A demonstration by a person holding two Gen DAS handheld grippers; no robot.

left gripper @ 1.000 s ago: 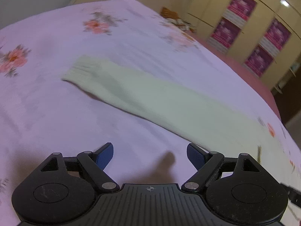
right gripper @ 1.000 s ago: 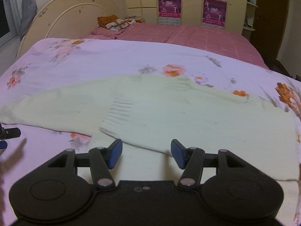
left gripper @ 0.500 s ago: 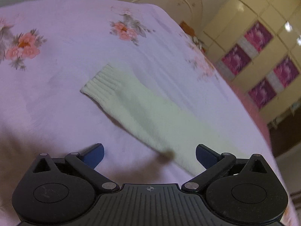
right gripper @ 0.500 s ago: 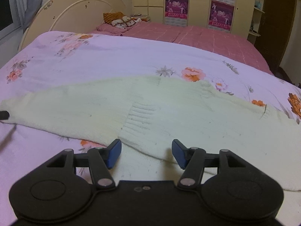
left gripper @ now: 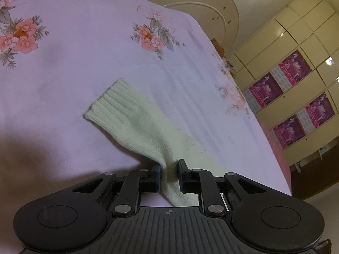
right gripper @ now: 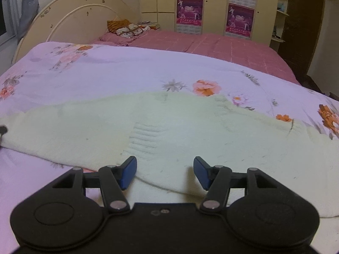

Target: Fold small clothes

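A pale cream knit sweater (right gripper: 190, 131) lies spread flat on the floral bedsheet (right gripper: 127, 69). One sleeve is folded across its body, its ribbed cuff (right gripper: 146, 135) near the middle. The other sleeve (left gripper: 135, 122) stretches out to the left, its ribbed cuff (left gripper: 114, 103) flat on the sheet. My left gripper (left gripper: 168, 174) is shut on this sleeve, with the knit pinched between the jaws. My right gripper (right gripper: 162, 172) is open and empty, just above the sweater's near edge.
A cream rounded headboard (right gripper: 80, 21) stands at the bed's far left. A second bed with a pink cover (right gripper: 211, 44) and a pile of cloths (right gripper: 127, 28) lies behind. Cream wardrobes with purple posters (right gripper: 239, 19) line the back wall.
My left gripper moved forward along the outstretched sleeve and closed on it. My right gripper stayed open and crept a little closer to the sweater's body.
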